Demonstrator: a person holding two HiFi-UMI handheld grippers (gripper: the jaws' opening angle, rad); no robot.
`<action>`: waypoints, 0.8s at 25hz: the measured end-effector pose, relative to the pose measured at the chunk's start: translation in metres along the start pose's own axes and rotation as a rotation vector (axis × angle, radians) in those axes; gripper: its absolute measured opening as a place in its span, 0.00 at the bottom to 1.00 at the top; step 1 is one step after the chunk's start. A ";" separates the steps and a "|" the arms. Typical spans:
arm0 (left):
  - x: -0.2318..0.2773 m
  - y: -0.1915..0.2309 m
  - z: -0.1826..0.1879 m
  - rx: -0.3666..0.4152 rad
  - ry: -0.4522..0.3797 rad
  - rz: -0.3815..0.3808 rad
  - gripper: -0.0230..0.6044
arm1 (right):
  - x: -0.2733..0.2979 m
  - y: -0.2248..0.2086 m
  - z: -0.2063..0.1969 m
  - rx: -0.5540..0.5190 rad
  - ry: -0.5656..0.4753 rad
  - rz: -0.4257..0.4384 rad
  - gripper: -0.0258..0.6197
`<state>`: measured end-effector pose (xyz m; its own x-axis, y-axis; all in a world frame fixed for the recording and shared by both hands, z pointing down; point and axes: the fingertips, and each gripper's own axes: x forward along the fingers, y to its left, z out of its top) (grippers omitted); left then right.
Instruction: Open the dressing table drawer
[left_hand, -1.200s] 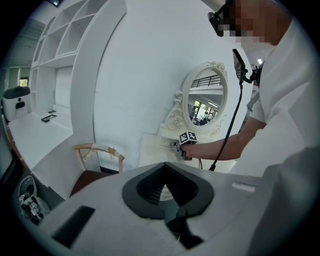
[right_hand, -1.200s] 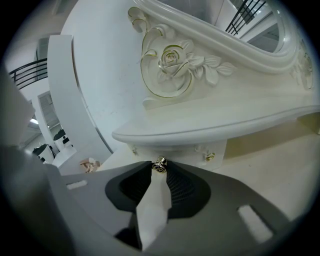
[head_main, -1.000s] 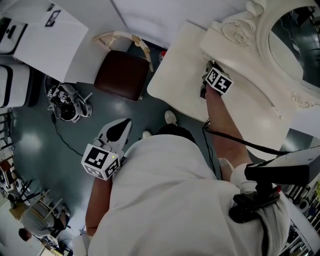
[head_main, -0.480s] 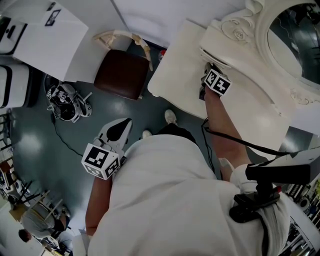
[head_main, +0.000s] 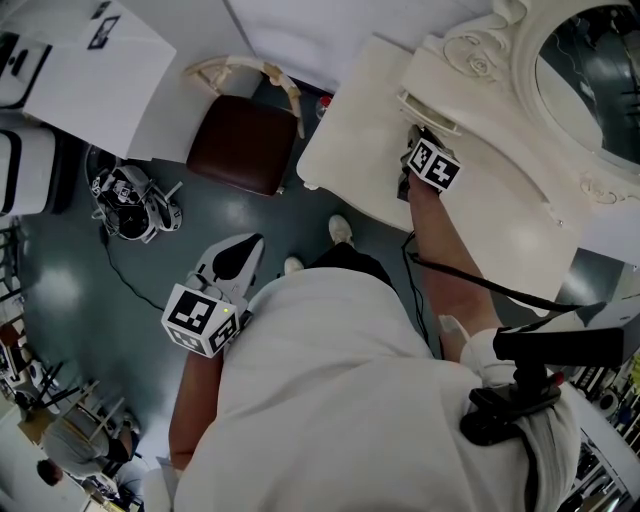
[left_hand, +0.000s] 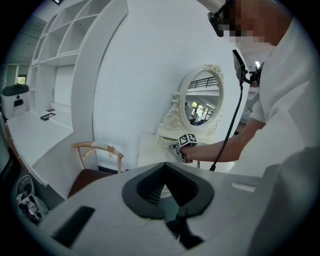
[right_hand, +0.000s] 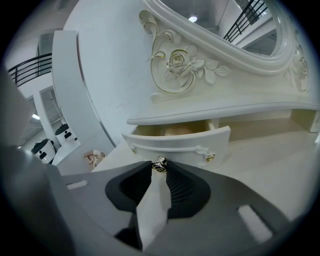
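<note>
Right gripper view: the right gripper (right_hand: 159, 171) has its jaws clenched on the knob (right_hand: 159, 164) of the partly pulled-out drawer (right_hand: 182, 144). The left gripper (left_hand: 165, 167) has its jaws closed and empty.

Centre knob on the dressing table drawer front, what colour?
Dark with gold highlights. The centre knob shows best in the right gripper view.

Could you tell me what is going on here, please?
A person is opening the small cream drawer of the ornate white dressing table. The right tool is shut on the drawer's dark round knob, and the drawer stands partly open. The left tool hangs shut and empty at the person's side.
</note>
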<state>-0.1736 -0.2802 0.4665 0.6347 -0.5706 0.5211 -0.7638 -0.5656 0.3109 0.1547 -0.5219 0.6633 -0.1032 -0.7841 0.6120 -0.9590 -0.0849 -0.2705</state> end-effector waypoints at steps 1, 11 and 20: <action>-0.001 0.000 -0.001 -0.001 -0.001 0.000 0.04 | -0.001 0.001 -0.001 -0.001 0.001 -0.001 0.18; -0.015 0.004 -0.011 -0.010 -0.004 0.000 0.04 | -0.008 0.008 -0.012 -0.006 0.004 -0.007 0.18; -0.026 0.005 -0.018 -0.010 -0.004 -0.003 0.04 | -0.016 0.013 -0.019 -0.010 0.007 -0.010 0.18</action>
<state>-0.1961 -0.2577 0.4690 0.6371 -0.5713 0.5174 -0.7632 -0.5614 0.3199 0.1388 -0.4987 0.6644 -0.0957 -0.7790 0.6197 -0.9624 -0.0866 -0.2574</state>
